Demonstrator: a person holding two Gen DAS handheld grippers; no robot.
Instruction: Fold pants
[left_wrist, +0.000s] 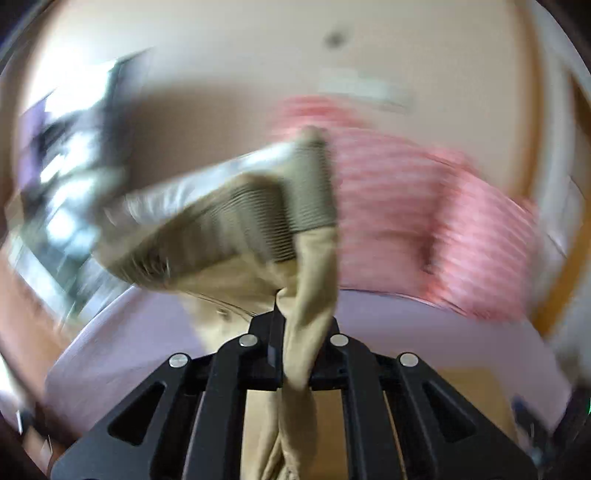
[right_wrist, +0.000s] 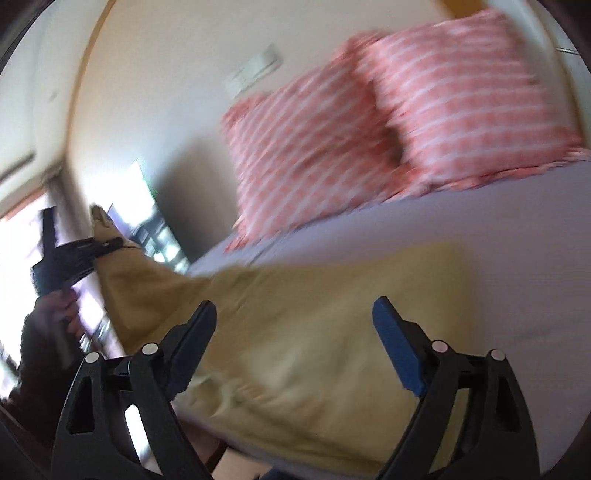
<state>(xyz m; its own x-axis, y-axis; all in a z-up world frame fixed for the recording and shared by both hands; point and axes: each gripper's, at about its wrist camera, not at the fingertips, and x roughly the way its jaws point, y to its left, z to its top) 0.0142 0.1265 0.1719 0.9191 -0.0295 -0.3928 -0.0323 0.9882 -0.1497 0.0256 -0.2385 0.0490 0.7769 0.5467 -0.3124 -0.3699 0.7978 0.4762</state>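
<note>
Left gripper (left_wrist: 295, 350) clamped on bunched tan pants (left_wrist: 236, 229) near the ribbed waistband, lifting that end off the lavender bed (right_wrist: 480, 240), likely to shake them flat. Right gripper (right_wrist: 295, 339) wide open, empty, above the trailing fabric. Striped pillows (right_wrist: 369, 122) beyond.

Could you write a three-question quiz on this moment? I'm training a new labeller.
1. True or false: the left gripper is shut on the pants.
2. How do the right gripper jaws stand: A open, B shut on cloth?
3. What pink striped things lie at the far end of the bed?

Key: 1 true. 2 A. 3 pillows.
</note>
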